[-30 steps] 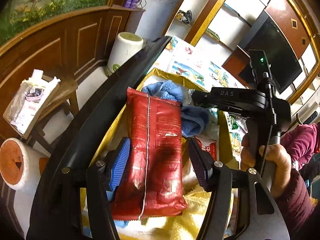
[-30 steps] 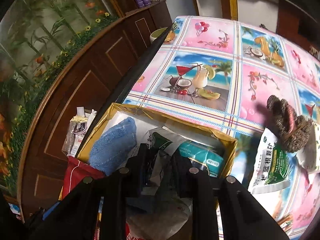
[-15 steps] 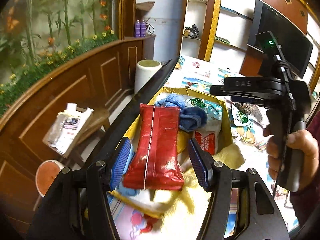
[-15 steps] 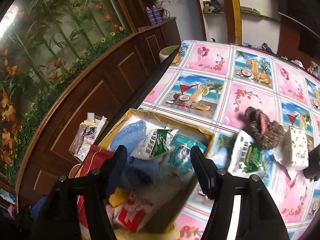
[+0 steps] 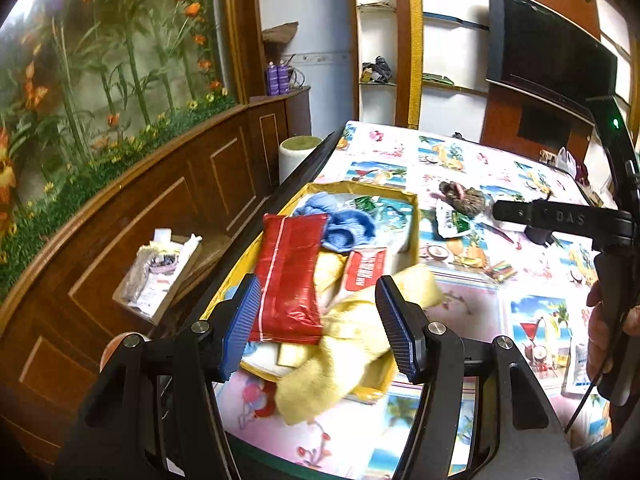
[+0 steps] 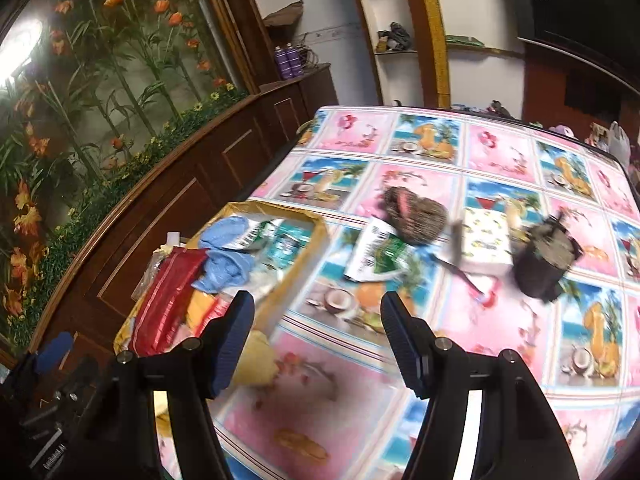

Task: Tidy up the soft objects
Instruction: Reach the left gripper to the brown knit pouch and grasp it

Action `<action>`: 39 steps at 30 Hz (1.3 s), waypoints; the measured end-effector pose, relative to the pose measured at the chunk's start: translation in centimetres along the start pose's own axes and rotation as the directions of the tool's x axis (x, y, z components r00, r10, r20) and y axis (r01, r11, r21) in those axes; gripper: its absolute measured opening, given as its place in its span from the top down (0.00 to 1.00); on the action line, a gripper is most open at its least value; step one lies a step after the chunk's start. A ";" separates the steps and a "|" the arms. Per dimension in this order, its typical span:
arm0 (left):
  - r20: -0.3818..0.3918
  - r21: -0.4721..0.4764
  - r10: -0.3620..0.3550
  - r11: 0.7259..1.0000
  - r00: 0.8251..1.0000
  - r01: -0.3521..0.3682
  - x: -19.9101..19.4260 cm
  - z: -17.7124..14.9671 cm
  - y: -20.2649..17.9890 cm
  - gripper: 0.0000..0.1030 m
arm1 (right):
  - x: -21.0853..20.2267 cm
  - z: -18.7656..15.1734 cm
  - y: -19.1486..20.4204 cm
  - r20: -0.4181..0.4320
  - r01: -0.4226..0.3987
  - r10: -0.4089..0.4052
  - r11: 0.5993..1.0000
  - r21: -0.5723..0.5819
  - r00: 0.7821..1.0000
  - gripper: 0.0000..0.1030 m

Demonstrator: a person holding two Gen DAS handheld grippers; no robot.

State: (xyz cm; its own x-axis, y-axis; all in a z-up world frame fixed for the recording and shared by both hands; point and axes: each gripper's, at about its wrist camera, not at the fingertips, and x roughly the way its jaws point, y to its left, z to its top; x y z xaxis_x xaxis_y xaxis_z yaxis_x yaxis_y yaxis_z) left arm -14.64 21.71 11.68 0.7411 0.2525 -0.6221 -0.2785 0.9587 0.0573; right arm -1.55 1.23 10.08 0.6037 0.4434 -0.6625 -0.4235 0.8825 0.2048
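Left gripper [image 5: 320, 330] and right gripper [image 6: 316, 334] — jaws spread, empty; glossy red plastic packet [image 5: 290, 276] lay in the yellow cardboard box [image 5: 412, 216] beside a crumpled blue cloth [image 5: 344, 222] — yellow towel [image 5: 352, 344] draped over the rim

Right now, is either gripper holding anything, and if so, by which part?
Nothing is held. The left gripper is open, above the red packet lying in the box. The right gripper is open over the table.
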 end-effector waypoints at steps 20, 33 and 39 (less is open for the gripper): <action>-0.185 -0.054 -0.379 0.925 0.907 0.375 4.0 1.5 -8.7 0.42 | -5.2 -6.5 -18.9 0.060 0.066 -0.095 0.925 0.374 0.994 0.36; -0.267 -0.083 -0.403 0.915 0.875 0.395 15.6 7.0 -15.6 0.42 | -5.5 -7.8 -23.3 0.096 0.038 -0.089 0.898 0.438 0.991 0.36; -0.240 -0.109 -0.337 0.941 0.911 0.319 22.7 12.5 -17.8 0.42 | -4.7 -7.9 -23.3 0.081 -0.005 -0.036 0.889 0.457 0.996 0.30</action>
State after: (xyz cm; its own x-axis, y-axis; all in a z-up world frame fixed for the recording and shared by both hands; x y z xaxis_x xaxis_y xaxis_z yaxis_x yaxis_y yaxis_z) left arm 14.78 12.04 6.28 0.6222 -0.1241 -0.7729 -0.0919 0.9690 -0.2295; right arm 0.10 -22.63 2.75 0.6712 0.4229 -0.6088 -0.0712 0.8543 0.5149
